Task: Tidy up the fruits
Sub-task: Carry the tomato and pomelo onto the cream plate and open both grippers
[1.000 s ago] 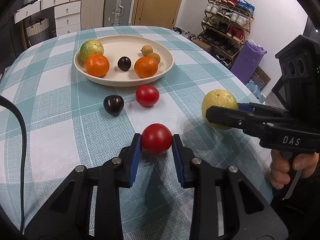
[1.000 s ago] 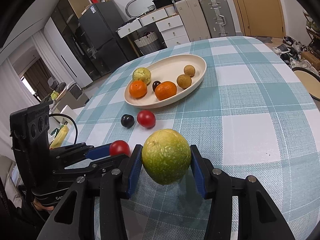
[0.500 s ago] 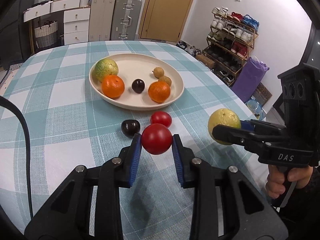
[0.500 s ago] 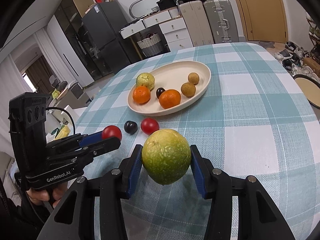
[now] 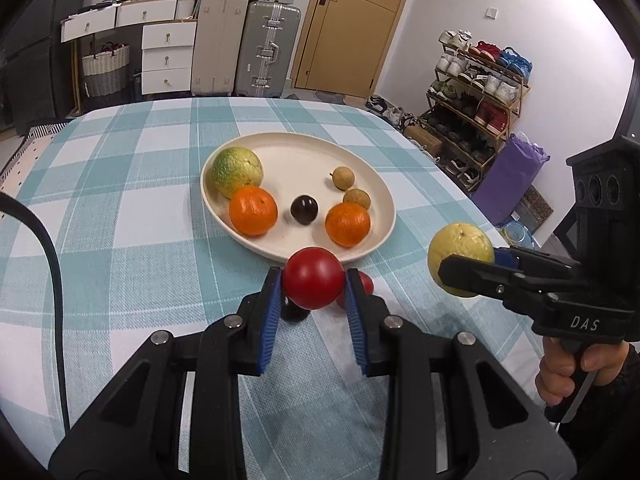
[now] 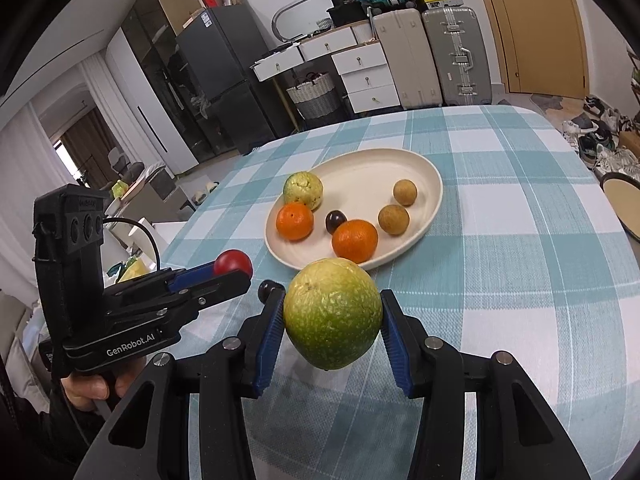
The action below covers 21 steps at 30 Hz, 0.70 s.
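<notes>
Left wrist view: left gripper [image 5: 314, 292] clamps a red tomato [image 5: 314, 277] at lower centre, just below the plate [image 5: 384, 200] of fruit.

Right wrist view: right gripper [image 6: 332, 328] grips a green guava [image 6: 333, 312], low centre, above the checked tablecloth [image 6: 520, 280].
</notes>
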Motion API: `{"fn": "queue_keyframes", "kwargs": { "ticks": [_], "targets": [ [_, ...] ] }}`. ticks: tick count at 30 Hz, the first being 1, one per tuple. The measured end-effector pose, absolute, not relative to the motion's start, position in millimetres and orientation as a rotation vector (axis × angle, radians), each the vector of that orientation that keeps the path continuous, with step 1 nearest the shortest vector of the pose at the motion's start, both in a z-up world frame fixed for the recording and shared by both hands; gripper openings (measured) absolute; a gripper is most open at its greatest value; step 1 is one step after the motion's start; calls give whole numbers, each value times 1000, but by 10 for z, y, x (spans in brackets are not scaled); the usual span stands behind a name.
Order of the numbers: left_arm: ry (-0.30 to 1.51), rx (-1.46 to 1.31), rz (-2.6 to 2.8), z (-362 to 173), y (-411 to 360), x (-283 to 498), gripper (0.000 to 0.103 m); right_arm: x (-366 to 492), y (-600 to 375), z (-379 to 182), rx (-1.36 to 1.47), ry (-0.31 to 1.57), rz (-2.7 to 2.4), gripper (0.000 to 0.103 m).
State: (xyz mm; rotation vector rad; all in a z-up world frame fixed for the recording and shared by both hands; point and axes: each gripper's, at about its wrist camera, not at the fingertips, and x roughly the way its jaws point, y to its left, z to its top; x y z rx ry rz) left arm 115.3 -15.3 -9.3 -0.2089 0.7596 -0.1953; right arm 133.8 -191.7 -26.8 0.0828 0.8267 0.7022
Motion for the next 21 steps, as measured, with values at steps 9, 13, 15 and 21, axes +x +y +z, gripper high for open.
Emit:
{"fn": "queue_keyframes", "kwargs": {
  "ticks": [9, 13, 15, 21],
  "targets": [
    [758, -200, -190, -82, -145, 1417, 28, 1538, -1869, -224, 56, 812, 682, 47],
    [762, -203, -193, -93, -158, 1522, 28, 1586, -1857, -217, 50, 813, 679, 47],
    [767, -199, -191, -101, -164, 1553, 28, 1623, -1841, -207, 49, 811, 680, 47],
    [784, -198, -192, -164, -175, 1700, 28, 1759, -1762, -205, 32, 814, 678, 47]
  ]
}}
